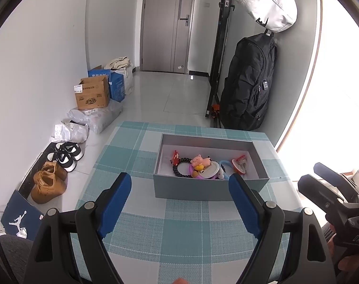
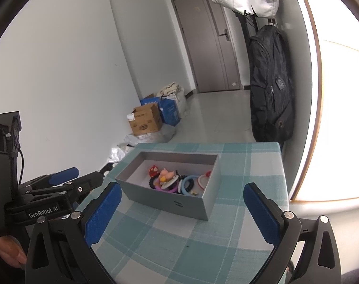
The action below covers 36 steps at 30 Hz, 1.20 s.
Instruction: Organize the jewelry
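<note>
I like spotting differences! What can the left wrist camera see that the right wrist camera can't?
Only the left wrist view shows the shoes on the floor and the board with a white jumping figure. Only the right wrist view shows the "GenRobot.AI" lettering on the left gripper. Both show the grey box of trinkets, the checked cloth, the black backpack and the door.

- Teal-and-white checked tablecloth (image 1: 141, 224) covers the table.
- Grey box (image 1: 191, 190), white inside.
- Pink pig toy (image 1: 199, 160), black bead bracelet (image 1: 179, 172), light-blue ring (image 2: 187, 184) in it.
- Blue pads on black left gripper (image 1: 179, 203) and right gripper (image 2: 181, 213).
</note>
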### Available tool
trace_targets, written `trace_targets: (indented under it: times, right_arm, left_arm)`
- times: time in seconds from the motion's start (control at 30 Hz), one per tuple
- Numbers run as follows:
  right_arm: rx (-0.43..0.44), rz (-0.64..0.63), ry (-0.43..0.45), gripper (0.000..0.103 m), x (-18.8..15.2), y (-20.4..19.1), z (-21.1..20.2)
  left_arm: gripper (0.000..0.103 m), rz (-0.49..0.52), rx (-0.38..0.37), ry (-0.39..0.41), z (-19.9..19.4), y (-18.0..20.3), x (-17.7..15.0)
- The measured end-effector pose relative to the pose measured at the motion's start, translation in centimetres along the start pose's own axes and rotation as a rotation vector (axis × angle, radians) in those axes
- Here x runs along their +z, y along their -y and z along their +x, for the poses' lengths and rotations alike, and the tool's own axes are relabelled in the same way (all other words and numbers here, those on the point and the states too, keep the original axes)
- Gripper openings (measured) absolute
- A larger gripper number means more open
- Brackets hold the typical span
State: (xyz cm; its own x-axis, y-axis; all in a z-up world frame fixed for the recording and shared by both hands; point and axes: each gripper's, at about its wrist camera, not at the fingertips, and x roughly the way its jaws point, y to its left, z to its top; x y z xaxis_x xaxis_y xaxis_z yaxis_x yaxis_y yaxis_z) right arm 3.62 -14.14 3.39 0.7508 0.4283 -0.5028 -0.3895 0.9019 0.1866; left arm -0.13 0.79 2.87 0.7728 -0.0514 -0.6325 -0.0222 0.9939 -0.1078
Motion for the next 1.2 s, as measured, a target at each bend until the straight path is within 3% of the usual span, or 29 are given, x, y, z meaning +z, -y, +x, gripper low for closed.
trace_targets:
  times: [1.2]
  right_arm:
    - [-0.006,-0.006,-0.016,0.103,-0.36,-0.20,0.45]
  left_arm:
    - [0.081,0.002,-0.018,-0.024,0.20,0.09,-0.08]
